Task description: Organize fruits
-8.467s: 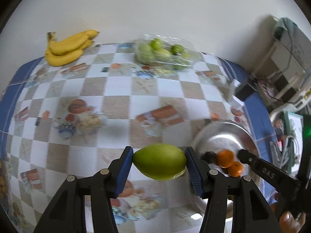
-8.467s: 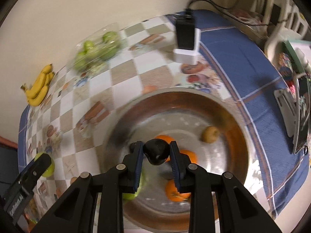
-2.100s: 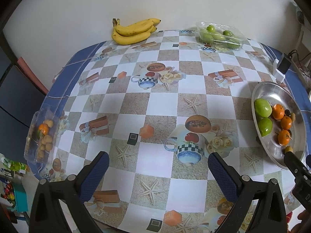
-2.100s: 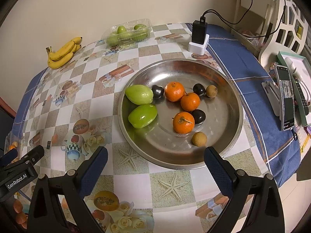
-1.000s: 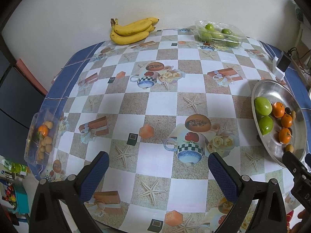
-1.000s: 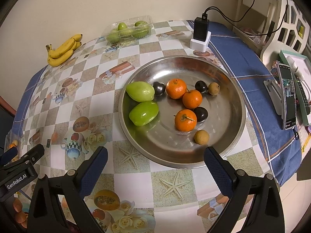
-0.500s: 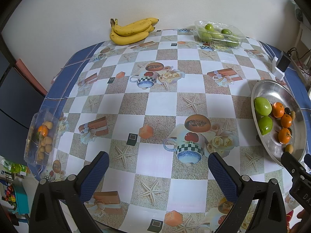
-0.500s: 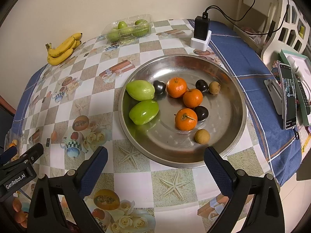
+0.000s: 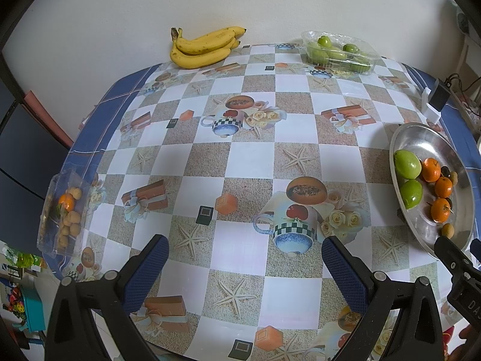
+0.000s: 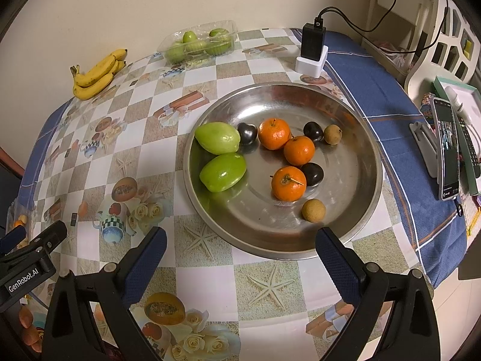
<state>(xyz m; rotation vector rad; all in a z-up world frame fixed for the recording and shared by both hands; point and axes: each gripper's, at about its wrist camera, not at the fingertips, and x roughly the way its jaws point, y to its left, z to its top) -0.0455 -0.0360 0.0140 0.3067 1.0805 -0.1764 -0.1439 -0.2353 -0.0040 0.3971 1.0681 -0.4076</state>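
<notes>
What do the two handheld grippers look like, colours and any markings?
Both the left gripper and the right gripper have matte black plastic frames with silver rivets. Their fingers carry dark blue, cross-hatched pads. The left one's side reads "GenRobot.AI" in white in the right wrist view. No cables or sleeves visible.

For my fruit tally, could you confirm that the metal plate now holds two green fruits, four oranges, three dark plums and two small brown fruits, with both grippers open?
Not quite: the metal plate holds three oranges, not four, as the right wrist view shows. The two green fruits, three dark plums, two small brown fruits and open left gripper and right gripper are correct.
</notes>
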